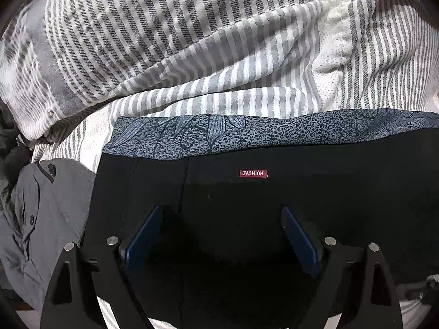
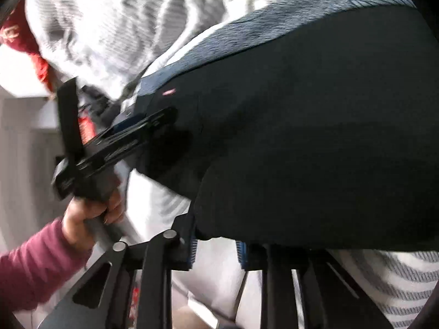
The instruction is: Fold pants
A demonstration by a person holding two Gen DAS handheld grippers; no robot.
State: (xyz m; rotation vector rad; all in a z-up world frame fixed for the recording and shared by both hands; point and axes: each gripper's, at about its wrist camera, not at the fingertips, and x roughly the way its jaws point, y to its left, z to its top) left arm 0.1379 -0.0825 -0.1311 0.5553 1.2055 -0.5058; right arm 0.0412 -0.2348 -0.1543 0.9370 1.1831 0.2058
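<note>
Surface: a bed under a rumpled grey-and-white striped sheet [image 1: 192, 63]; on my right wrist view a pale wall and something red lie at the far left, too blurred for me to name.

Item one, the pants [image 1: 274, 205]: black cloth; a blue-grey speckled waistband [image 1: 274, 134] with leaf outlines along the far edge; a small red label [image 1: 253, 173] reading FASHION just under that band; one seam running down left of the label; they lie flat on the sheet, waistband away from me, and on my right wrist view the near part bulges up in a fold [image 2: 301, 192].

Item two, my left gripper [image 1: 222, 235]: jaws spread wide, blue pads [image 1: 142, 235] pointing down over the black cloth below the label; nothing clamped; whether the tips touch the cloth I cannot tell; a hand [image 2: 90, 211] in a maroon sleeve [image 2: 35, 263] holds its grip.

Item three, my right gripper [image 2: 216, 249]: jaws drawn narrow at the near hem of the pants; the hem hangs over the fingertips, a gap of pale sheet showing between the blue pads; whether cloth is pinched I cannot tell.

Item four, a grey garment [image 1: 46, 219] with dark buttons, left of the pants, its edge against them.

Count: one pair of pants; one label; two grippers; one grey garment; one hand in view.
</note>
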